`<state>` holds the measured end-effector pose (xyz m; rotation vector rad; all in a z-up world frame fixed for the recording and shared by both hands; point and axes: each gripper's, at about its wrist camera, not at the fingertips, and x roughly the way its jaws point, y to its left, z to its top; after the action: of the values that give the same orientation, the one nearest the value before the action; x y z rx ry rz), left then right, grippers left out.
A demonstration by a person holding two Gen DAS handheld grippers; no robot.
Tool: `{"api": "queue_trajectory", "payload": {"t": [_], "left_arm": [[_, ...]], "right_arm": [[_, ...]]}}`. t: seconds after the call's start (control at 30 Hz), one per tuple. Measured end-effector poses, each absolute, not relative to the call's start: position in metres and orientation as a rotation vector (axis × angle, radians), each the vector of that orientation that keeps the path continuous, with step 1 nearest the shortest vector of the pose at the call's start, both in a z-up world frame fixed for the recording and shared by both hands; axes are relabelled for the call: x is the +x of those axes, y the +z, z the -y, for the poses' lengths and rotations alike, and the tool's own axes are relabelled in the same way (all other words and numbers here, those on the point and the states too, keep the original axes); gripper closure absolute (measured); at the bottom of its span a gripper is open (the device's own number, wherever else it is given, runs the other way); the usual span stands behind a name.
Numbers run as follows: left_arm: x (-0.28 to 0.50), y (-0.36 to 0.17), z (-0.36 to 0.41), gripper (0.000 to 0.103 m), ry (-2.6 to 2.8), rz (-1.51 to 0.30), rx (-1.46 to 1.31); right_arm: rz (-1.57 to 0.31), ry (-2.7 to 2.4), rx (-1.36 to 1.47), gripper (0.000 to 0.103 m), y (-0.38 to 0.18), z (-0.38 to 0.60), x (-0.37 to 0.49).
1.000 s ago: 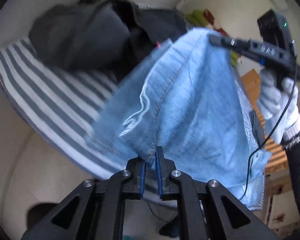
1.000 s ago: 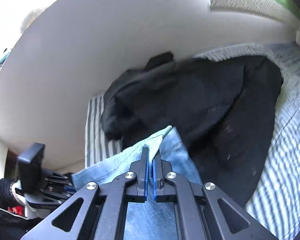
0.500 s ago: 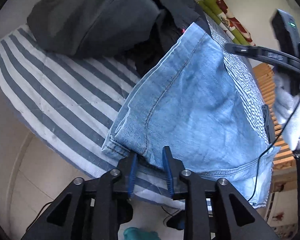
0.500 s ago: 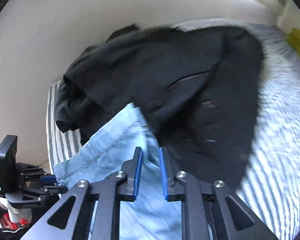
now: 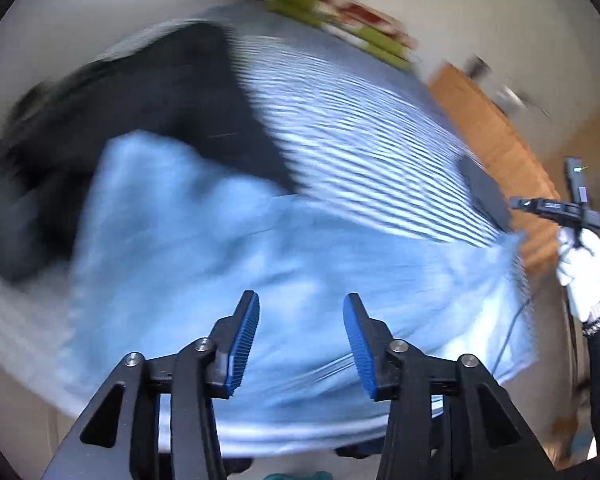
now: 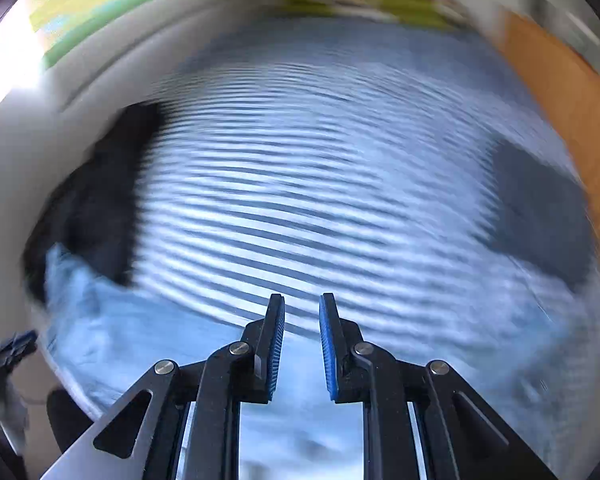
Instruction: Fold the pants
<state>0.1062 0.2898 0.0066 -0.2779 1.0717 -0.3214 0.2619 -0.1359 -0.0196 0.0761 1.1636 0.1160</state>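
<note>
Both grippers, left gripper (image 5: 300, 340) opening and right gripper (image 6: 302, 344) slightly parted, hold nothing above folded jeans (image 5: 260, 248) beside a black garment (image 5: 160, 100); a hasty regrasp could snag it.

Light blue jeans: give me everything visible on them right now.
The jeans are light blue, faded denim, lying spread and rumpled on the striped bed cover, reaching its near edge. Motion blur hides seams and pockets. A black garment borders their far side; which lies on top is unclear. The left gripper, jaws opening, hovers above them with nothing pinched; the right gripper is open too, clear of the denim.
</note>
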Motion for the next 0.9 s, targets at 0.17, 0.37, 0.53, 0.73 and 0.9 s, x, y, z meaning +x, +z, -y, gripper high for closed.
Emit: {"api": "queue_trajectory", "payload": {"t": [0.17, 0.37, 0.53, 0.73, 0.9], "left_arm": [[0.153, 0.002, -0.158, 0.041, -0.564, -1.121, -0.103], [0.18, -0.028, -0.044, 0.038, -0.792, -1.244, 0.077], [0.2, -0.046, -0.006, 0.037, -0.854, -1.308, 0.186], [0.245, -0.042, 0.007, 0.037, -0.866, -1.351, 0.159], [0.241, -0.052, 0.035, 0.034, -0.93, -1.403, 0.208]], "right_arm": [[-1.285, -0.124, 0.242, 0.087, -0.052, 0.256, 0.235], [-1.313, -0.218, 0.435, 0.086, -0.066, 0.319, 0.235], [-1.288, -0.303, 0.51, 0.072, -0.069, 0.343, 0.256], [-1.321, -0.419, 0.496, 0.072, -0.088, 0.353, 0.279], [-1.369, -0.447, 0.48, 0.072, -0.103, 0.365, 0.282]]}}
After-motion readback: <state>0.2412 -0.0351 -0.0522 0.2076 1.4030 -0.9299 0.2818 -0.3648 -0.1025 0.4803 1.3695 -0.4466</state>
